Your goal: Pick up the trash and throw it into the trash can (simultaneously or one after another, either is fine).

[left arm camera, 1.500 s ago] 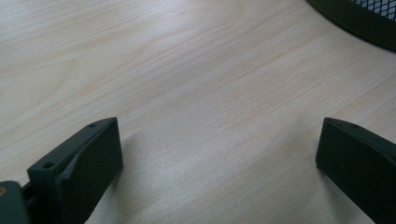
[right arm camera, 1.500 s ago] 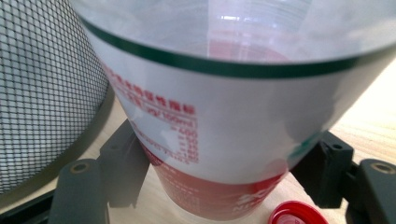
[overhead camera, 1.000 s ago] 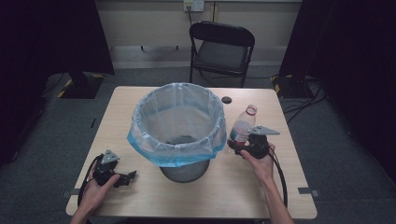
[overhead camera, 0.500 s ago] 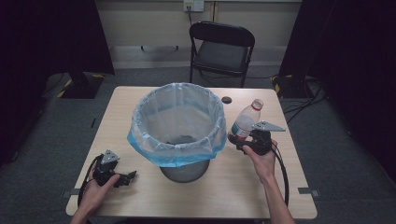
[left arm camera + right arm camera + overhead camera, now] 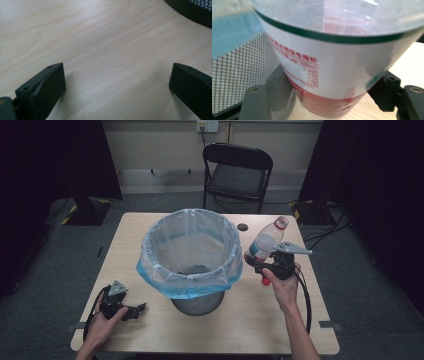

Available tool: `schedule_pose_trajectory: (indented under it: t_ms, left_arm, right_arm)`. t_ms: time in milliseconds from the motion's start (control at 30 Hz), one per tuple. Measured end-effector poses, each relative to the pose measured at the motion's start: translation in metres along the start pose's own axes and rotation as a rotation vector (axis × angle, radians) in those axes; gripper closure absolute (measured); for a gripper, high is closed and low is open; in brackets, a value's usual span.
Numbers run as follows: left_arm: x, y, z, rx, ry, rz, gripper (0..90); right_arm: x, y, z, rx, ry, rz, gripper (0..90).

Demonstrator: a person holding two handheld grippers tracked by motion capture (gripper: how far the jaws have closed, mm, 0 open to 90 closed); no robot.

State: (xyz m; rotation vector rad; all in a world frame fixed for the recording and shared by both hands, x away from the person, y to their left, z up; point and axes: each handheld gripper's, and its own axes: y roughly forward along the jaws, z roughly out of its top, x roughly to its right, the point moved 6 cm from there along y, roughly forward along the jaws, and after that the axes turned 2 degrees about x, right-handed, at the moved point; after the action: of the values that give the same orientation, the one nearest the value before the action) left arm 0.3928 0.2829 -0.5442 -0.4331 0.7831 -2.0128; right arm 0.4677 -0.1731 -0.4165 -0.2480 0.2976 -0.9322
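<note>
Looks like the bottle (image 5: 266, 240) is gripped by the right gripper (image 5: 263, 265) beside the bin (image 5: 190, 251); a lift over its rim is probably needed next. The left gripper (image 5: 134, 310) is parked open on the table (image 5: 260, 320).

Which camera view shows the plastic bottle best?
The high view: the whole bottle is visible, red cap up, held in the right tool beside the bin. The right gripper view shows its label up close, blurred.
</note>
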Motion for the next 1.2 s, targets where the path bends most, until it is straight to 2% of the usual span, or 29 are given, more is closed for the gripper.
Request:
schedule_pose_trajectory:
  t_ms: [267,600,800,1000,1200]
  left_arm:
    - [0.000,0.000,0.000,0.000,0.000,0.000,0.2]
    - [0.000,0.000,0.000,0.000,0.000,0.000,0.2]
    - [0.000,0.000,0.000,0.000,0.000,0.000,0.2]
    - [0.000,0.000,0.000,0.000,0.000,0.000,0.2]
    - [0.000,0.000,0.000,0.000,0.000,0.000,0.2]
  right_arm:
    - [-0.001,-0.005,0.019,0.046,-0.013,-0.014,28.5]
    - [-0.004,-0.007,0.036,0.099,-0.006,-0.024,28.5]
    - [-0.005,-0.010,0.056,0.139,-0.016,-0.030,28.5]
    - [-0.006,-0.010,0.077,0.188,-0.006,-0.023,28.6]
    - [-0.008,-0.009,0.092,0.212,-0.019,-0.029,28.6]
